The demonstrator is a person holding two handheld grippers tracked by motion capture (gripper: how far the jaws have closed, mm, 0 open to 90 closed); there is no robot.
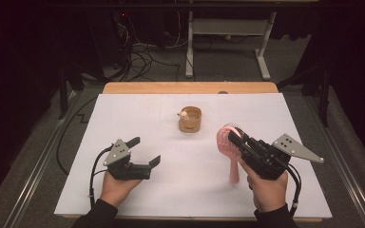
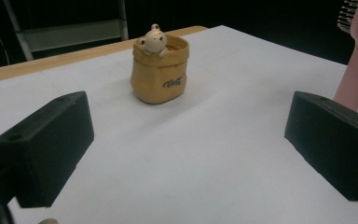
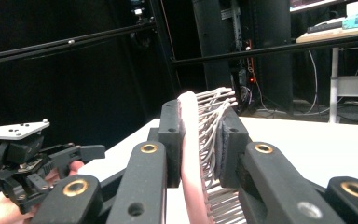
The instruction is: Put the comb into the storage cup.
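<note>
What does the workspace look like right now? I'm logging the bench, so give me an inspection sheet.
Surface: white sheet over a wooden table, flat.
Job's things: pink brush held upright, head up, handle hanging down; yellow pot with a small bear at its rim, standing alone mid-table.
Clutter: nothing seen.
Tongs: right tongs shut on brush, clamping its head; left tongs open, nothing between them, facing the pot.
Cables: one trails from each tool toward the person; a tangle lies on the floor beyond the table.
Surroundings: dark room, white desk frame behind.
</note>
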